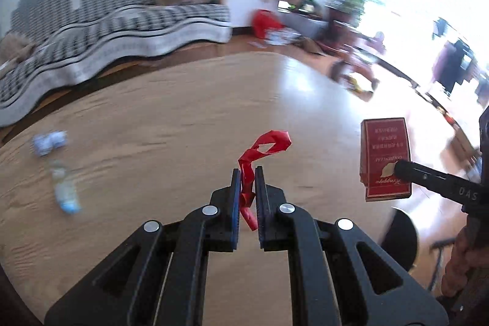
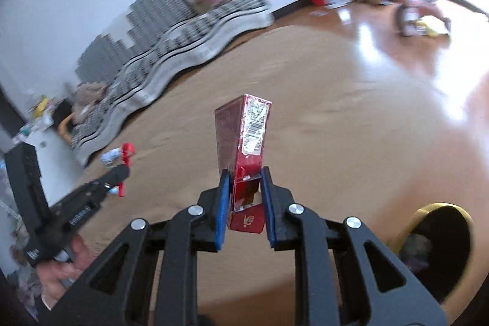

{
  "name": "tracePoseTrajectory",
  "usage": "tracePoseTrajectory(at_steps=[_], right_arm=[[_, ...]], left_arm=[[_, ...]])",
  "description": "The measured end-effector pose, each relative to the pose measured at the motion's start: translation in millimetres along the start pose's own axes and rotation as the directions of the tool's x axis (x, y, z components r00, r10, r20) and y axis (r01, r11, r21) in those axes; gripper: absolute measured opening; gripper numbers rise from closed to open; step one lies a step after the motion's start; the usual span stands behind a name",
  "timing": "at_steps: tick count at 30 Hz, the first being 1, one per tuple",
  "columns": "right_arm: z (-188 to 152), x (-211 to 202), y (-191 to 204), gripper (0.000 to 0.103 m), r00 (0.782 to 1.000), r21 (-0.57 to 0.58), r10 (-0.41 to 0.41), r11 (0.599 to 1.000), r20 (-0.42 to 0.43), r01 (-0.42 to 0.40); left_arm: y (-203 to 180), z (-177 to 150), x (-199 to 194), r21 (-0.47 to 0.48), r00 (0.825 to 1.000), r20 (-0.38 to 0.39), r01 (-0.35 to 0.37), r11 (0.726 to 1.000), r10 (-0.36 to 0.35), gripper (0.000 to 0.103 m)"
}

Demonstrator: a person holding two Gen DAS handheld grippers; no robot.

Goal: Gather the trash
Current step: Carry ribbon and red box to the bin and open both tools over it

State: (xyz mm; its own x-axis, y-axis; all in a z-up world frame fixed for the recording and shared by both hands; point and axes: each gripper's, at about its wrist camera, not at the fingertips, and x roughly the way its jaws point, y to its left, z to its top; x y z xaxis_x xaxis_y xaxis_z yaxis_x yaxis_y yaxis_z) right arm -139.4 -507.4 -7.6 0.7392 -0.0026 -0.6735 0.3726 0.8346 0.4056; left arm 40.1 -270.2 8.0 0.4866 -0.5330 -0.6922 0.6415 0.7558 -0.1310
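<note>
Left gripper (image 1: 247,170): jaws narrow, pinching a red ribbon (image 1: 266,147) at frame centre; the loose curl stood above the tips. Risk: so thin a strip could slide out if the pinch eased.

Right gripper (image 2: 244,173): jaws clamped on the lower end of a red box (image 2: 244,139), centre frame, upright. Risk: held low, it might tip or twist free.

Bin (image 2: 440,246), lower right: a narrow mouth, easily missed.

Crumpled wrapper (image 1: 49,142) and plastic bottle (image 1: 64,188) lay at left on the table (image 1: 183,112), uncollected.
</note>
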Motion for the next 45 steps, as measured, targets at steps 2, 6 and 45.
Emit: tracePoseTrajectory(at_steps=[2,6,45], right_arm=[[-10,-31,-45,0.02,0.996,0.028,-0.083,0.996,0.03,0.082],[-33,-80,-120,0.02,0.975,0.106,-0.213,0.973,0.055,0.207],[-101,-143,-251,0.02,0.911,0.307,-0.409,0.861,-0.059,0.406]], left_arm=[[-42,-3,8,0.036,0.998,-0.009,0.061,0.997,-0.061,0.008],[-112,-12,17,0.1,0.986,-0.028,0.164,0.981,-0.162,0.008],[-299,-98,94,0.298,0.893,-0.278,0.431,0.852,-0.354,0.008]])
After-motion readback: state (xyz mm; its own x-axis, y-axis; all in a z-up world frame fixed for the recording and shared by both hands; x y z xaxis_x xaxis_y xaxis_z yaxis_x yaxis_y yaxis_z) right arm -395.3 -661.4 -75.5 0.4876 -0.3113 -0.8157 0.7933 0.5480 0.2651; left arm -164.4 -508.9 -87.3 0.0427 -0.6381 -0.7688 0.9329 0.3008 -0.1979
